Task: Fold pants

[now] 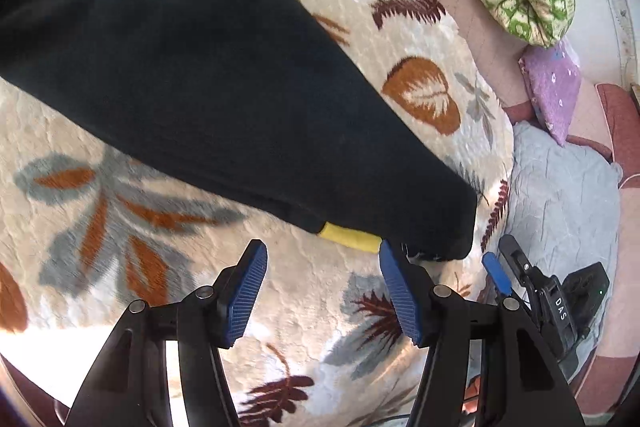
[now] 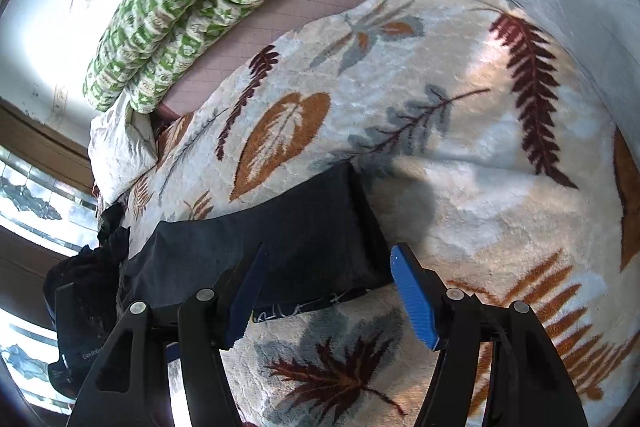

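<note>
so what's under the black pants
The leaf-print blanket lies under the black pants, showing all around them. A yellow patch peeks from their near edge. What the blanket hides beneath the fabric cannot be seen.

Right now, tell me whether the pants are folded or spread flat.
Folded. The black pants lie on the leaf-print blanket as one narrow band with stacked layers at the near end; both grippers are open, off the cloth.

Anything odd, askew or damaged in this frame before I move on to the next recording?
Only small things. The dark pants lie flat on the leaf-print blanket, with a yellow tab sticking out at the near edge. White loose-looking threads show along the hem. Both the left gripper and the right gripper are open, holding nothing.
</note>
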